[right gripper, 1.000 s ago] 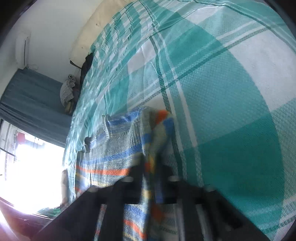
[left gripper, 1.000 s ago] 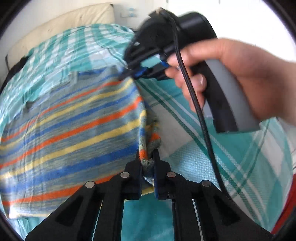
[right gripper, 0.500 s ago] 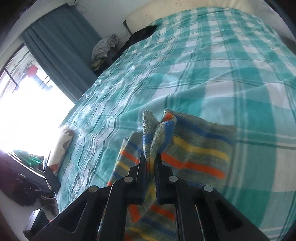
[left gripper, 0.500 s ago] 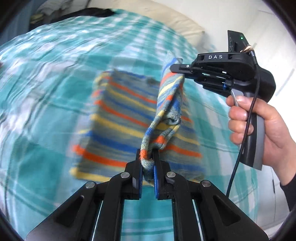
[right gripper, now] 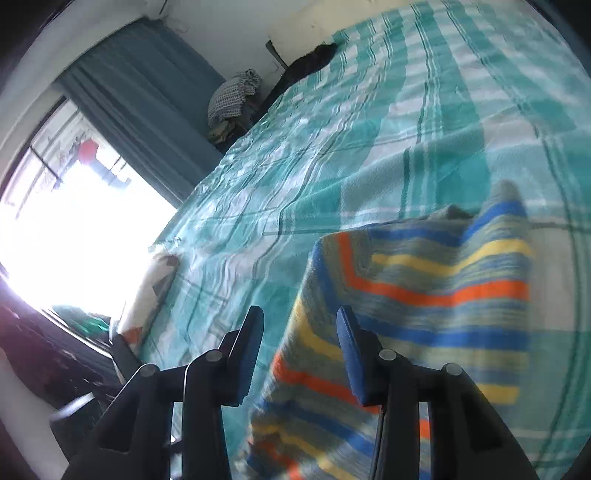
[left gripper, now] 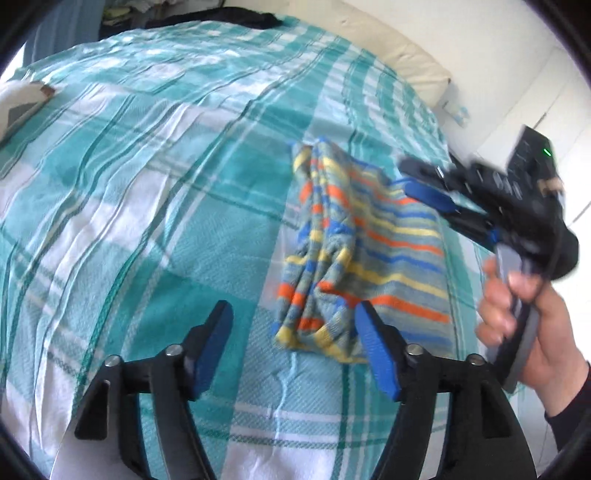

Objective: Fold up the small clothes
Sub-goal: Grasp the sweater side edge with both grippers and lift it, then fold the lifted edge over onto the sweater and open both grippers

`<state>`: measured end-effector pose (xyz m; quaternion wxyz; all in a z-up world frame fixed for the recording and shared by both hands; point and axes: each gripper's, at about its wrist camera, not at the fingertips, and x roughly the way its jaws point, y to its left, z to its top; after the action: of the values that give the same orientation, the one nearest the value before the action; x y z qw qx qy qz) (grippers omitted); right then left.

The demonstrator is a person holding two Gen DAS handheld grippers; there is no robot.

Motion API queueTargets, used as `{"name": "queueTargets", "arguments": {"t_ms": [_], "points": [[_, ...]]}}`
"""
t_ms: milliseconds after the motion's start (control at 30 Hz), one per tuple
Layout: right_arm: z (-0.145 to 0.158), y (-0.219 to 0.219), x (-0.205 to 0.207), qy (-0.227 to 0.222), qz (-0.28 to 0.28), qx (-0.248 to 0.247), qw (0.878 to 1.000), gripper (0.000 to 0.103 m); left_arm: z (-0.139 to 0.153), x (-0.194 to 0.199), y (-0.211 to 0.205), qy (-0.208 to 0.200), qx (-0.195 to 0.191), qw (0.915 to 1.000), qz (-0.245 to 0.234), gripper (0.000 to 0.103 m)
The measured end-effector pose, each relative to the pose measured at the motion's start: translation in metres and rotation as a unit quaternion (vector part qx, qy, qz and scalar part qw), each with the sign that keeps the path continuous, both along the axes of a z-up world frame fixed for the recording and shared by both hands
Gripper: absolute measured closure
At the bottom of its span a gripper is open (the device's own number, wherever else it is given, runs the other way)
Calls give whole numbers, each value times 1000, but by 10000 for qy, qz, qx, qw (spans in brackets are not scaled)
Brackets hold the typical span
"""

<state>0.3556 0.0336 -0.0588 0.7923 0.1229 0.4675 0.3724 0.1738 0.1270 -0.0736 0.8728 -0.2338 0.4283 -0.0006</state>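
A small knitted garment with grey, blue, yellow and orange stripes lies folded on the teal plaid bedspread; its left edge is bunched into loose folds. My left gripper is open and empty just in front of its near edge. My right gripper, held in a hand, hovers open over the garment's far right side. In the right wrist view the right gripper is open above the garment, holding nothing.
A cream pillow lies at the head of the bed, dark clothing beside it. A patterned cushion sits at the left edge. A window with teal curtains and piled clothes are beyond the bed.
Both grippers were shut on the garment's edge and carried it across; now both have opened and let go, and the garment lies folded over on the bed.
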Motion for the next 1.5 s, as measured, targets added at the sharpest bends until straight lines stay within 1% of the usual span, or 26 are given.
{"name": "queueTargets", "arguments": {"t_ms": [100, 167, 233, 267, 300, 333, 433, 500, 533, 633, 700, 733, 767, 800, 867, 967, 1033, 1067, 1100, 1133, 1167, 1233, 1267, 1300, 1367, 1500], "points": [[18, -24, -40, -692, 349, -717, 9944, 61, 6, 28, -16, -52, 279, 9994, -207, 30], [15, -38, -70, -806, 567, -873, 9913, 63, 3, 55, -20, 49, 608, 9980, -171, 31], [-7, -44, -89, -529, 785, -1052, 9899, 64, -11, 77, -13, 397, 1034, 9938, 50, 58], [-26, -43, -96, -324, 880, -1361, 9862, 65, -22, 88, -6, 651, 990, 9929, 47, 62], [-46, -43, -103, -144, 939, -1762, 9798, 66, -27, 92, -1, 743, 837, 9937, 24, 62], [-53, -48, -111, -213, 903, -1824, 9788, 67, -26, 91, 4, 766, 764, 9941, 16, 62], [-27, -60, -115, -423, 671, -1558, 9846, 67, 3, 76, 1, 468, 1109, 9927, -113, 57], [-5, -65, -109, -706, 452, -1403, 9865, 67, 16, 72, 1, 196, 956, 9950, -192, 26], [4, -65, -103, -836, 363, -1390, 9861, 67, 20, 72, 0, 65, 840, 9962, -226, 22], [7, -60, -75, -762, 157, -1213, 9896, 67, 9, 91, -5, 241, 1037, 9941, -192, 21], [-13, -51, -55, -315, 65, -1106, 9933, 67, -17, 111, 1, 801, 1213, 9894, 34, 31], [-35, -48, -45, 96, 26, -1245, 9922, 66, -27, 114, 7, 940, 1018, 9903, 64, 31], [-53, -46, -40, 392, -22, -1389, 9895, 68, -28, 110, 14, 930, 778, 9925, 126, 31], [-51, -44, -45, 316, -105, -1392, 9897, 69, -21, 103, 18, 876, 677, 9936, 204, 31], [-31, -50, -60, 32, -266, -1335, 9907, 69, -2, 81, 19, 635, 677, 9955, 171, 30], [-2, -59, -95, -403, -134, -1123, 9928, 65, 11, 40, 7, 282, 858, 9956, -263, 18], [-2, -60, -117, -582, -65, -1290, 9899, 55, -4, 28, -6, 512, 1299, 9892, -445, 18], [-14, -58, -124, -468, 4, -1448, 9884, 52, -20, 27, -9, 813, 1556, 9833, -478, 25], [-31, -55, -127, -261, 85, -1634, 9862, 52, -35, 25, -8, 1085, 1614, 9798, -465, 27], [-51, -56, -131, 3, 120, -1903, 9816, 51, -36, 18, -4, 1003, 1492, 9830, -373, 27], [-56, -60, -139, -60, 23, -2061, 9785, 52, -30, 11, -1, 985, 1489, 9837, -211, 28], [-43, -73, -161, -155, -204, -2097, 9774, 52, -17, -10, 0, 1102, 1548, 9818, 33, 30], [-34, -84, -175, -102, -331, -1931, 9806, 50, -9, -27, -2, 977, 1415, 9851, -19, 26], [-25, -94, -191, -121, -465, -1785, 9828, 46, -3, -41, -7, 876, 1397, 9863, -75, 17], [-11, -115, -227, -320, -785, -1660, 9825, 10, 5, -68, -24, 719, 1686, 9829, -151, 10], [-8, -148, -277, -492, -1358, -1763, 9737, 5, 11, -101, -55, 604, 2250, 9720, -298, 10]]}}
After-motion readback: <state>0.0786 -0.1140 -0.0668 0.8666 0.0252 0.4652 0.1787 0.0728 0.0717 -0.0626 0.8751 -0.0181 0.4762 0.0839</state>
